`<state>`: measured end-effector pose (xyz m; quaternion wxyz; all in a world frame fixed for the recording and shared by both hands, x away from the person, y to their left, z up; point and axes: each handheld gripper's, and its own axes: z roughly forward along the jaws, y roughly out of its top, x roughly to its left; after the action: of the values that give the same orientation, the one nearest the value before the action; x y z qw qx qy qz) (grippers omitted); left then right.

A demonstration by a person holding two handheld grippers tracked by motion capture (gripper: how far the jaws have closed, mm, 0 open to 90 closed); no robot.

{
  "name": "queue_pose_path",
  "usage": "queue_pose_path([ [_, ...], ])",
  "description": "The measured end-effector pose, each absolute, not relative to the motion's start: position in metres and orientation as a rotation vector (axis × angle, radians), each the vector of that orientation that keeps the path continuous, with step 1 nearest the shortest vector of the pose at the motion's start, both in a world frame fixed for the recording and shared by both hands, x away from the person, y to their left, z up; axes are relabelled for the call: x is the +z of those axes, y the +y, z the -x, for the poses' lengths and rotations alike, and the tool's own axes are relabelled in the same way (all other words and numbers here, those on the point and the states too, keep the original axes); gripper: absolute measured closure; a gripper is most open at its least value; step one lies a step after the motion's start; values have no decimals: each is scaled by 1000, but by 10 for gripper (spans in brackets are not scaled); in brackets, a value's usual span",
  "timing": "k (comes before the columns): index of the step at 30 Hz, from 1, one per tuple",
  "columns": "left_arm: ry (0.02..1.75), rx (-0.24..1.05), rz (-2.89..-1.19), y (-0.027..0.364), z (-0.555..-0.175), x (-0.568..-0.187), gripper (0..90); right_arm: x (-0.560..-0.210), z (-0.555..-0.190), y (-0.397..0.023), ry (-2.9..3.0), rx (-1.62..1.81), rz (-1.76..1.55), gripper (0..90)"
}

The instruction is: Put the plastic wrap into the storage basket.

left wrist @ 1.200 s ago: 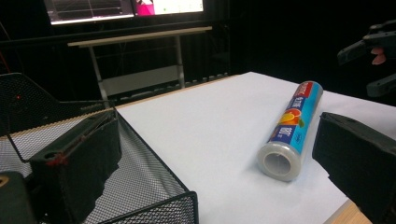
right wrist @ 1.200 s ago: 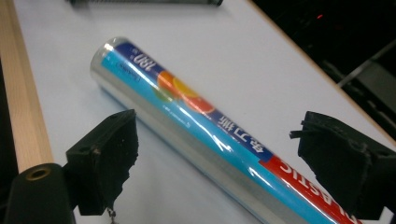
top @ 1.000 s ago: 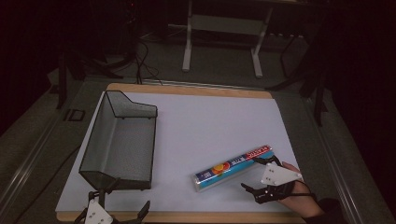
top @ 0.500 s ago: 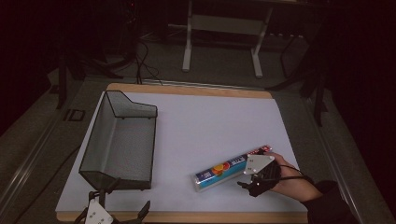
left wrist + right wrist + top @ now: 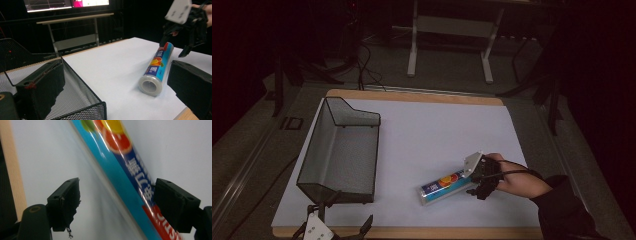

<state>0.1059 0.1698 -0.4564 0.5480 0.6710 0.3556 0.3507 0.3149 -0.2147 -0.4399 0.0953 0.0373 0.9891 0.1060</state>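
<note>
A roll of cling film (image 5: 443, 184) with a blue, fruit-printed label lies on the white table sheet at the front right. My right gripper (image 5: 477, 186) is down over the roll's right end. In the right gripper view the roll (image 5: 125, 167) runs slantwise between the jaws of the right gripper (image 5: 117, 186), which have just been closing. The left jaw still stands apart from the roll, so the gripper is open. My left gripper (image 5: 343, 214) rests open at the front left by the mesh tray. The left gripper view shows the roll (image 5: 156, 67) and the right gripper (image 5: 183, 37) farther off.
A black wire mesh tray (image 5: 312, 145) lies lengthwise on the left of the sheet (image 5: 437, 125), its near corner (image 5: 82, 92) between the left jaws. The table's wooden edge (image 5: 412, 233) runs along the front. Desk legs and cables stand in the dark beyond.
The right hand has slid left along the roll from beside its right end to over it, and its jaws have narrowed around the roll. The left gripper has stayed put.
</note>
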Motion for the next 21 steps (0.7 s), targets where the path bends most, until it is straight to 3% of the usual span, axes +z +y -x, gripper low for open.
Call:
queue_pose_path([
  [3, 843, 830, -1591, 170, -106, -456, 17, -439, -321, -210, 2949, 288, -131, 189],
  [5, 842, 828, -1593, 170, -106, -457, 17, -438, -320, -206, 2920, 258, -70, 108],
  [21, 836, 808, -1600, 170, -107, -457, 17, -474, -331, -169, 2948, -44, 133, 103],
])
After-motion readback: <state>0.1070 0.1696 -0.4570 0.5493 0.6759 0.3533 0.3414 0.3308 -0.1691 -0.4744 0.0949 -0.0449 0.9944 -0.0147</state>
